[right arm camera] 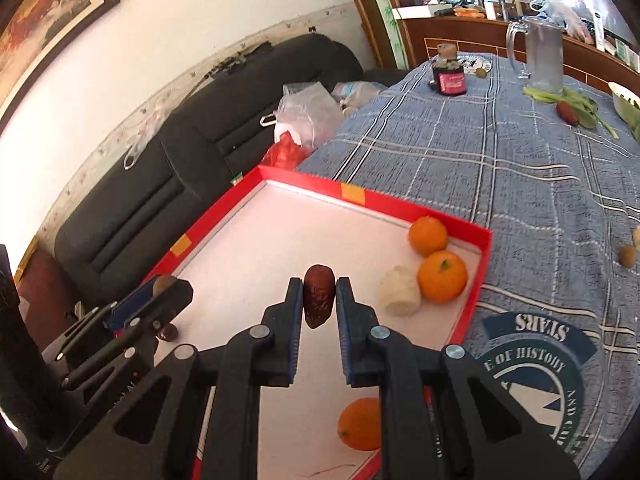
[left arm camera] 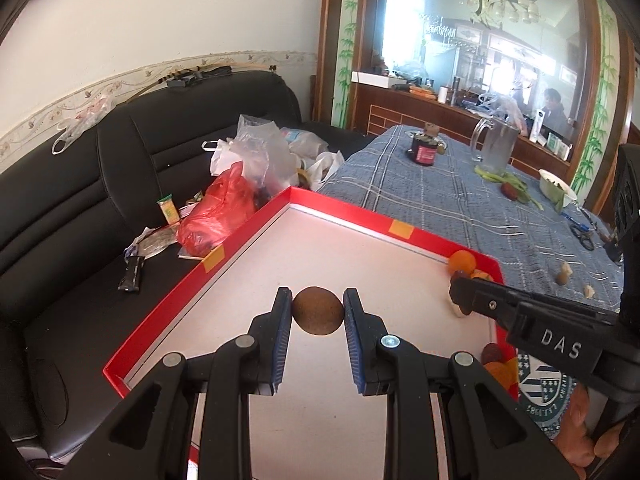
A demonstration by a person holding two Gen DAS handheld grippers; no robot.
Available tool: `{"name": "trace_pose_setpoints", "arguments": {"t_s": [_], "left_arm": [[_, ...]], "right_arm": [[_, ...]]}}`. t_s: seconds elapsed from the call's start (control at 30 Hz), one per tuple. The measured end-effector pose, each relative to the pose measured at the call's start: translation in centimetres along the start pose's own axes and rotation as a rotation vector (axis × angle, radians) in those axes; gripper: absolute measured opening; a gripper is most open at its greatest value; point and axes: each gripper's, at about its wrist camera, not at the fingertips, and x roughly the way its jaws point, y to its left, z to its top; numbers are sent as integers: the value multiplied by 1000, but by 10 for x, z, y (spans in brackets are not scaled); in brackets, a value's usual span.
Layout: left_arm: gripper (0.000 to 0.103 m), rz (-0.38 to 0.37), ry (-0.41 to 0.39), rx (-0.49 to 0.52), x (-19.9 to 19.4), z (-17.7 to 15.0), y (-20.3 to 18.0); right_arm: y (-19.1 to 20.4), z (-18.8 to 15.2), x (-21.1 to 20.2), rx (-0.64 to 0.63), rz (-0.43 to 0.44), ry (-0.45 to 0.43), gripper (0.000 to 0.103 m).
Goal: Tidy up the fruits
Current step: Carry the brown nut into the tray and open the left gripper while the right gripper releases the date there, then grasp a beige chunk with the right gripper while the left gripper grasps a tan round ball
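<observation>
Brown round fruit (left arm camera: 317, 311) clamped between left gripper (left arm camera: 317, 312) pads, above white floor of red tray (left arm camera: 256, 216). Right gripper (right arm camera: 319, 302) pinches a dark red date (right arm camera: 318, 300) over the same tray. Two oranges (right arm camera: 442, 276) and a white chunk (right arm camera: 400, 297) sit in the tray's far right corner; a third orange (right arm camera: 359, 424) near.

Beyond the tool: dark glass bottle with pink label (right arm camera: 449, 71), clear glass pitcher (right arm camera: 540, 54); to its left, black leather sofa (right arm camera: 168, 184).
</observation>
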Motion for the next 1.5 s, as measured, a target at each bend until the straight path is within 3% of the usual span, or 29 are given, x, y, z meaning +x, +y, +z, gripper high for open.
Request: {"name": "trace_pose_setpoints", "arguments": {"t_s": [0.5,0.63,0.77,0.97,1.23,1.5], "left_arm": [[26,70,68,8,17,-9,3],[48,91,82,-9,19,-10,8],[59,100,75,-30,15,-7,11],[68,68,45,-30,2,-2,-4],[74,-17,25,70,-15,-3,-61],[76,-117,48,257,-22,-14,-152]], "right_arm": [[3,-12,31,-10,-45,115,19],[-4,-13,32,25,-36,131,19],[-8,-10,23,41,-4,119,19],[-29,-5,-18,70,19,15,19],[-111,-9,-91,175,-83,-98,19],[-240,-31,-166,324,-280,-142,19]]}}
